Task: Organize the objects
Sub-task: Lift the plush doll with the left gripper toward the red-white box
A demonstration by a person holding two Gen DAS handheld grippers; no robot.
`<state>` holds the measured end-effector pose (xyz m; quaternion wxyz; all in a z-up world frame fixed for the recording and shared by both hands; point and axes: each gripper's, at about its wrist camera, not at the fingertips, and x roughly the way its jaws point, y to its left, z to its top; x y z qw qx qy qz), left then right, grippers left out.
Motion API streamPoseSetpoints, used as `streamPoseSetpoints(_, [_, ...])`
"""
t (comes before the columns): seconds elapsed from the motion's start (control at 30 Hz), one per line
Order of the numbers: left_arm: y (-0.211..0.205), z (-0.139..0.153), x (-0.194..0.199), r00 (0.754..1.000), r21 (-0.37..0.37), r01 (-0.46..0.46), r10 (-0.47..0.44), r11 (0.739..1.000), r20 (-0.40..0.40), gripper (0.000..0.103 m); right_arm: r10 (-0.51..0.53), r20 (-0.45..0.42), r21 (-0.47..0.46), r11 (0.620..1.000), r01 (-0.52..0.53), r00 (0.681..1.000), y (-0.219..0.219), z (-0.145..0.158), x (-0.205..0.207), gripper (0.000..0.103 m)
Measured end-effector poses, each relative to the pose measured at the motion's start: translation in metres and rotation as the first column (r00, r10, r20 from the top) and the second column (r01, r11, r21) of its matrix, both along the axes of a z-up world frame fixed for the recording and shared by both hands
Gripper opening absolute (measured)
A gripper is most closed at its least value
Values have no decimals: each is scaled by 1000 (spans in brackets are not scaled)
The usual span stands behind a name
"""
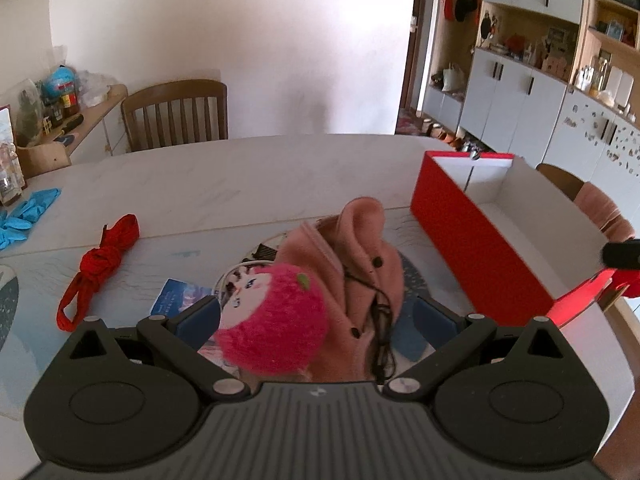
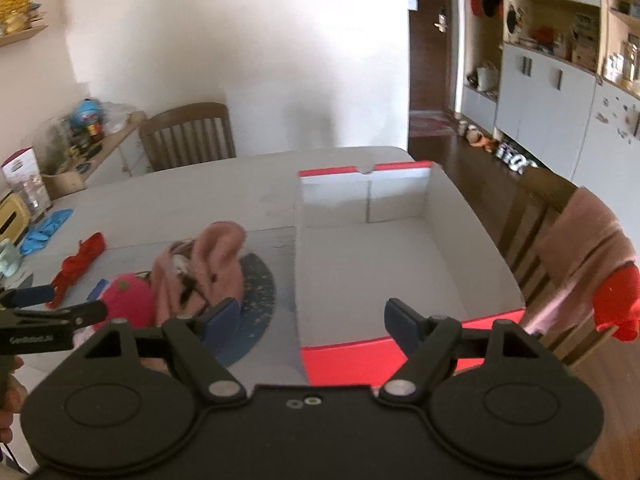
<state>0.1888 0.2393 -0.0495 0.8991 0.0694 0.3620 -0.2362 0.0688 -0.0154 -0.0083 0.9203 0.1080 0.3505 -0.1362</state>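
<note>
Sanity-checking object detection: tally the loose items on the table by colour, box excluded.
Red: 1, the knotted red rope
Pink: 2, the pink plush toy and the pink garment
Blue: 2, the blue gloves bunch counted as one, and the blue card
Total: 5
The garment pile may hide more; a dark item shows behind it but cannot be identified.

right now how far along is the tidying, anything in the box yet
Nothing is packed: the red box is open and looks empty. In hand: the left gripper is open around the pink plush toy and pink garment. Left: those, plus the red rope. The right gripper is open.
</note>
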Motion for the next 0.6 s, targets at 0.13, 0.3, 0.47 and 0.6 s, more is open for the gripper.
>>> streamPoseSetpoints(0.13, [-2, -12, 11, 1000, 42, -6, 6, 999, -11, 103, -35, -13, -47, 998, 34, 999, -21, -2, 6, 79])
streamPoseSetpoints(0.3, [-2, -25, 23, 999, 85, -44, 47, 995, -28, 103, -77, -50, -85, 994, 73, 996, -59, -14, 18, 79])
streamPoseSetpoints(0.47, [-5, -35, 32, 996, 124, -83, 87, 989, -34, 103, -78, -122, -101, 993, 66, 989, -102, -28, 39, 78])
streamPoseSetpoints(0.6, [-11, -41, 38, 992, 152, -115, 122, 982, -35, 103, -59, -190, -95, 995, 41, 980, -128, -42, 56, 77])
